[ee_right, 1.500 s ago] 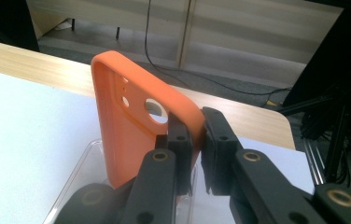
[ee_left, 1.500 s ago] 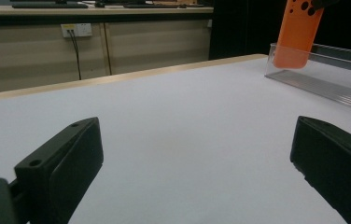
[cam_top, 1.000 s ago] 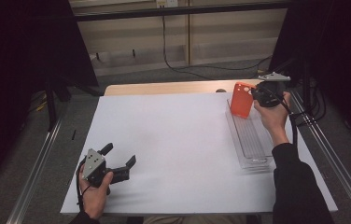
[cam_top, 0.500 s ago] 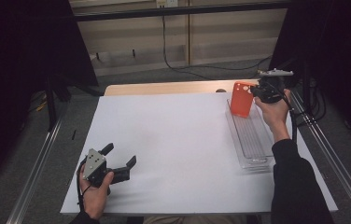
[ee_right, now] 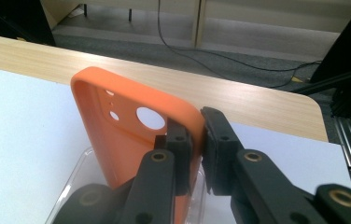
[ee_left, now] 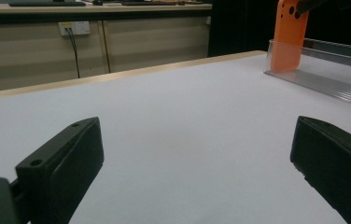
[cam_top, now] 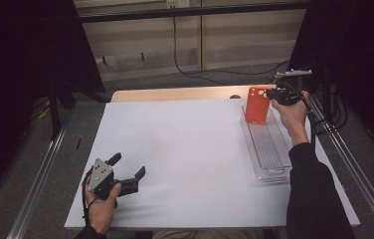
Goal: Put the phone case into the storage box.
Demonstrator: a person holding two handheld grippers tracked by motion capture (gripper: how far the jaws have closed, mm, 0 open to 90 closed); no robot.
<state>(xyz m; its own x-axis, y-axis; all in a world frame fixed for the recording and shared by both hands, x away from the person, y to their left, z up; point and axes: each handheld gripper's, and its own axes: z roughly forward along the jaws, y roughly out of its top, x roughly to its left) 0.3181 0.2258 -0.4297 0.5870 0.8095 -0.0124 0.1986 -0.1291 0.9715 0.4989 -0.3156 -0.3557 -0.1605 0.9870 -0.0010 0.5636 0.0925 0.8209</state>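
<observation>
An orange phone case (cam_top: 257, 104) stands upright at the far end of a clear plastic tray (cam_top: 268, 152) on the right of the white table. My right gripper (cam_top: 272, 94) is shut on the case's upper edge; in the right gripper view the two pads pinch the rim of the orange phone case (ee_right: 131, 135) next to its camera holes. Near the table's front left, my left gripper (cam_top: 128, 167) rests low over the white sheet, open with nothing between its fingers (ee_left: 64, 161). The left gripper view shows the orange phone case (ee_left: 288, 35) far off in the clear plastic tray (ee_left: 323, 77).
A white sheet (cam_top: 185, 149) covers most of the table; a strip of bare wood (cam_top: 175, 93) shows at the far edge. Metal rails (cam_top: 359, 169) run along both sides. Cables (cam_top: 195, 59) lie on the floor beyond.
The right hand has shifted slightly with the orange case still in its grip. The left gripper has stayed where it was.
</observation>
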